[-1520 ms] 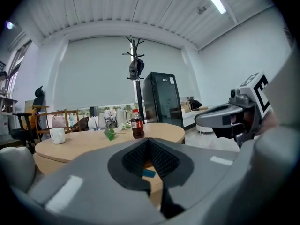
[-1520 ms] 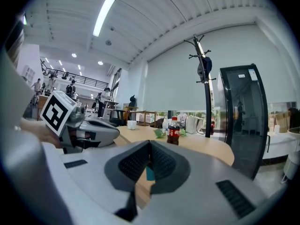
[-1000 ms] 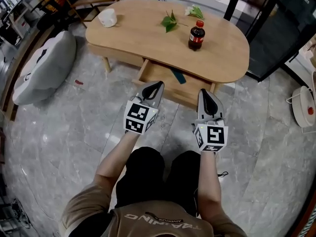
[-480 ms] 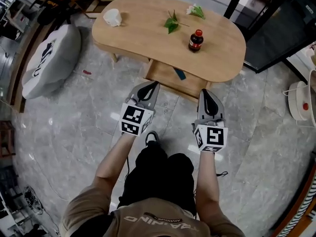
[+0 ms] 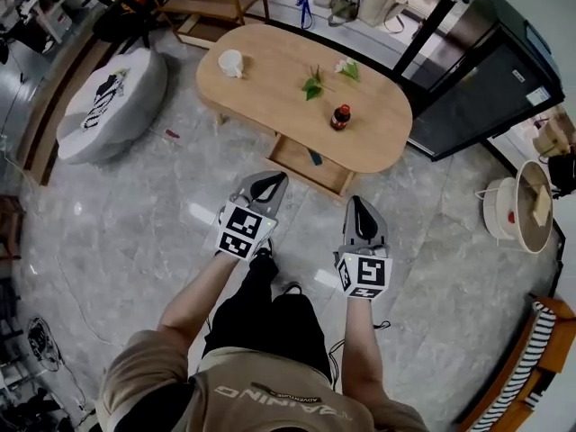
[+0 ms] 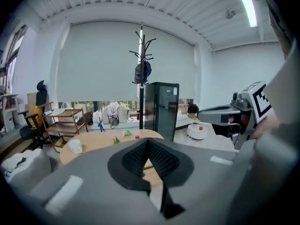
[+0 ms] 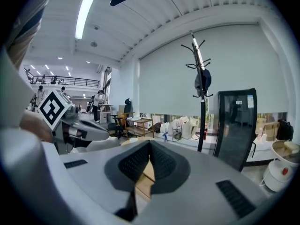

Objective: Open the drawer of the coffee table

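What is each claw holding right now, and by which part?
Nothing. The left claw and right claw are both shut on empty air, well clear of the coffee table, whose drawer stands open.

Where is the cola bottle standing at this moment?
In the head view, the cola bottle stands upright on the coffee table, near its front edge, just behind the open drawer and in front of the green leaves.

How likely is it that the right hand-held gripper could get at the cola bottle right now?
Probably not from there: the right hand-held gripper hangs shut above the floor, well short of the bottle on the table. Nothing blocks the way, though; only the open drawer lies between them.
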### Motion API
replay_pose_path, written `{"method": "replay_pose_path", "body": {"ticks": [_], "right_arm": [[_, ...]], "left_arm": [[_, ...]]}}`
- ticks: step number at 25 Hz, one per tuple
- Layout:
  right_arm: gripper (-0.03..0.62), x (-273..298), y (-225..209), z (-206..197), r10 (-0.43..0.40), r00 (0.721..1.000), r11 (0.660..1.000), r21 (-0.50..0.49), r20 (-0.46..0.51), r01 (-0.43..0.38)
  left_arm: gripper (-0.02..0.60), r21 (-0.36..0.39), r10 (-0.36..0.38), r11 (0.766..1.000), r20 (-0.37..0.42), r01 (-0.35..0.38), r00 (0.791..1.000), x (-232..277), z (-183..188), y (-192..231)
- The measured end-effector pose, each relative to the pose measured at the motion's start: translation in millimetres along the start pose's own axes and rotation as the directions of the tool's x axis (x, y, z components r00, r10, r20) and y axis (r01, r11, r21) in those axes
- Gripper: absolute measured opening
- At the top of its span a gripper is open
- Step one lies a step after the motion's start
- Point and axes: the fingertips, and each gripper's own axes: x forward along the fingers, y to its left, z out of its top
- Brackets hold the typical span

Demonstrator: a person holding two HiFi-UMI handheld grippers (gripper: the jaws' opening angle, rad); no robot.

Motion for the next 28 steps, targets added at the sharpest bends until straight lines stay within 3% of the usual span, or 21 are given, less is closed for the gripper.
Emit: {"method": "replay_pose_path", "body": {"ticks": [7, 12, 18, 28], "right_arm": [[0.005, -44, 26, 104, 0.035, 0.999, 0.999, -0.010, -0.008, -0.036], [0.004, -64, 33, 164, 0.034, 0.999, 0.999, -0.016, 0.021, -0.034], [0.005, -66, 29, 192, 0.019, 1.000, 0.996, -0.087, 0.025, -0.017], [0.005, -39, 27, 242, -0.034, 0.996, 0.994, -0.103, 0.082, 0.043]], "left_arm": [[0.006, -0.031, 0.032, 0.999, 0.030, -0.031, 0.999, -73, 98, -10], [0.006, -0.034, 0.052, 0.998, 0.039, -0.050, 0.998, -113, 135, -9], [0.007, -0.015, 0.055, 0.998, 0.099, -0.054, 0.994, -132, 171, 6], [0.006, 0.030, -0.042, 0.999, 0.176, 0.037, 0.983, -120, 220, 19]]}}
